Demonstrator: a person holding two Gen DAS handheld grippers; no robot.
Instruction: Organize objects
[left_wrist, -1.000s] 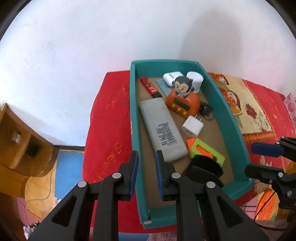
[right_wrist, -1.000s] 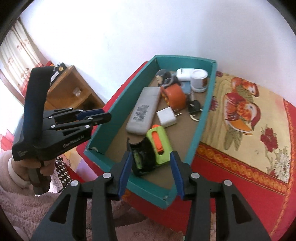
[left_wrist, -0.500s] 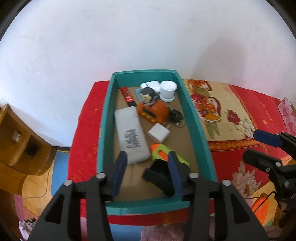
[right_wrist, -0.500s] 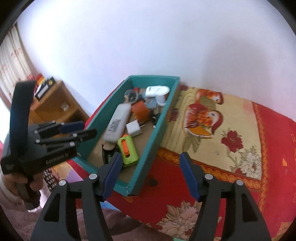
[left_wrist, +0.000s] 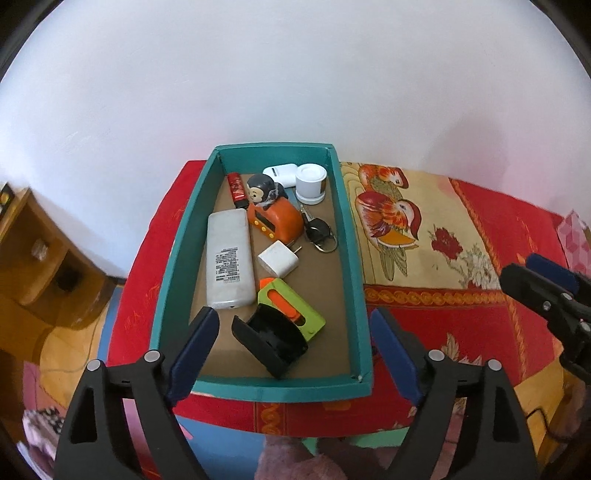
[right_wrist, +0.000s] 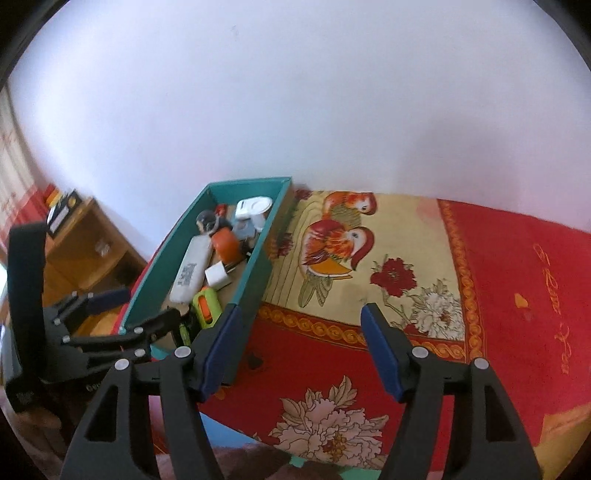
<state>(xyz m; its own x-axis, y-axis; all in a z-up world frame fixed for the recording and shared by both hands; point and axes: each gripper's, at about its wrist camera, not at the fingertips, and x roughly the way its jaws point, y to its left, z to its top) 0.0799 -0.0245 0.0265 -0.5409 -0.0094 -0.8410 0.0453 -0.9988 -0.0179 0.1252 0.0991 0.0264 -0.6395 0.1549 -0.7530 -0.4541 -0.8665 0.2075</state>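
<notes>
A teal box (left_wrist: 351, 236) sits on a red patterned cloth. It holds a white remote (left_wrist: 228, 258), an orange toy clock with a monkey head (left_wrist: 271, 214), a white charger plug (left_wrist: 277, 258), keys (left_wrist: 320, 230), a green-orange box cutter (left_wrist: 290, 302), a black case (left_wrist: 271, 339), a white jar (left_wrist: 311, 182), a white earbud case (left_wrist: 280, 172) and a red stick (left_wrist: 236, 186). My left gripper (left_wrist: 295, 339) is open and empty above the box's near end. My right gripper (right_wrist: 303, 347) is open and empty over the cloth, right of the box (right_wrist: 258, 266).
The red and yellow cloth (right_wrist: 406, 258) with birds and flowers covers the table to the right of the box. A wooden shelf unit (left_wrist: 33, 254) stands to the left, below a white wall. Blue floor shows past the table's near edge.
Both grippers have pulled back and opened wide. The left gripper shifted from the box's left wall to its near end. The right gripper moved right, away from the box cutter, over the cloth.
</notes>
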